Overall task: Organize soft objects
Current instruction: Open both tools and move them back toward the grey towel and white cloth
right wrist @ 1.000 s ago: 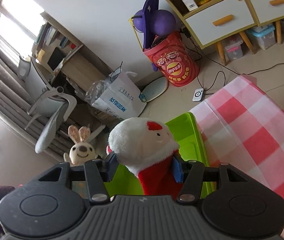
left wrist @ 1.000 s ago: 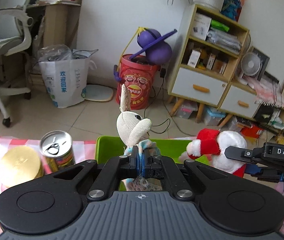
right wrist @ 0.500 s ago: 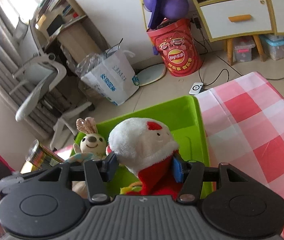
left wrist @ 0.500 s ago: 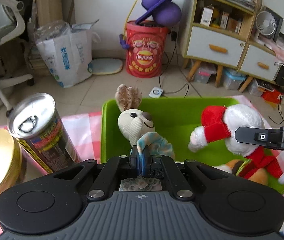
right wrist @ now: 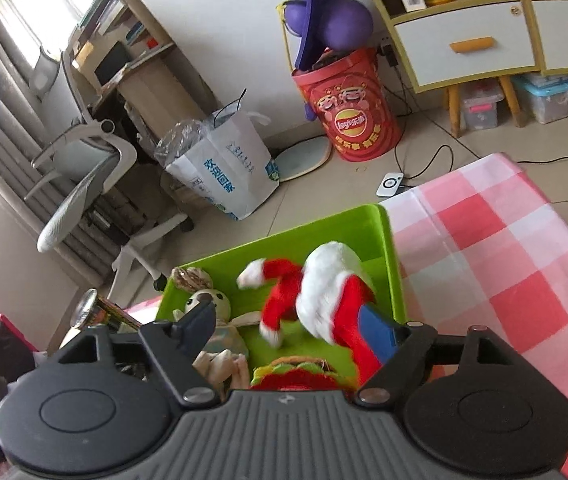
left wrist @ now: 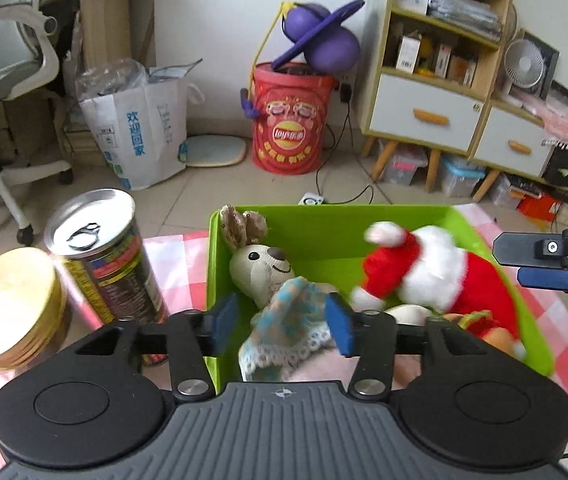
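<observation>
Left gripper (left wrist: 279, 320) stands spread, pads either side of the rabbit plush (left wrist: 267, 276) but not pinching it; rabbit lies in the green bin (left wrist: 324, 220). Right gripper (right wrist: 288, 328) likewise spread, Santa plush (right wrist: 324, 296) lying in the bin beside the rabbit. Judged step: release into bin; next, lift both grippers clear without snagging fabric.
</observation>
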### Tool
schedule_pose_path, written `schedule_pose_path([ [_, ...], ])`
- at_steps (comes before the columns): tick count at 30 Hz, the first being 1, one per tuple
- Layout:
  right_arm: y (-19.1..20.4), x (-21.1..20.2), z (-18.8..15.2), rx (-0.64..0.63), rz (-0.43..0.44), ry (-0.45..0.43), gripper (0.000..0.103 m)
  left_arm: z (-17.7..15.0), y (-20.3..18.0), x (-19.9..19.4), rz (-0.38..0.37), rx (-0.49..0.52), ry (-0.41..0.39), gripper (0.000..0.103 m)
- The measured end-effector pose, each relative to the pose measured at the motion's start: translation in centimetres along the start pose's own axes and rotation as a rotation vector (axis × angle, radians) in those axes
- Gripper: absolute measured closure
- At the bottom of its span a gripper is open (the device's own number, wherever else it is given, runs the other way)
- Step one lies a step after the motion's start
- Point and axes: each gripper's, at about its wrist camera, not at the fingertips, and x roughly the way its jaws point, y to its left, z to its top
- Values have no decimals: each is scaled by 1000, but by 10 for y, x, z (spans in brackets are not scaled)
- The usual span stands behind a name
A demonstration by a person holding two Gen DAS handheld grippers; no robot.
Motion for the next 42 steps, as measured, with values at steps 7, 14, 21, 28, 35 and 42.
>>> schedule_pose_path([
  [7, 10, -56, -11, 12, -14, -28, 39, -22, -4, -55, -18, -48, 3, 22],
  [14, 26, -107, -39, -29, -53, -32, 31, -55, -2, -102, 10, -64, 31, 7],
  [21, 41, -127, -77, -58, -107, 31, 28, -79, -2, -134, 29, -67, 69, 5],
  [28, 51, -128, -109, -82, -169, 99, 28, -99, 6, -154, 37, -90, 69, 5],
  [35, 51, -120, -131, -102, -192, 148, 28, -114, 19, -159, 44, -85, 55, 5],
  [42, 35, -111, -140, -52, -229, 209, 28, -136, 35, -151, 45, -57, 109, 5],
])
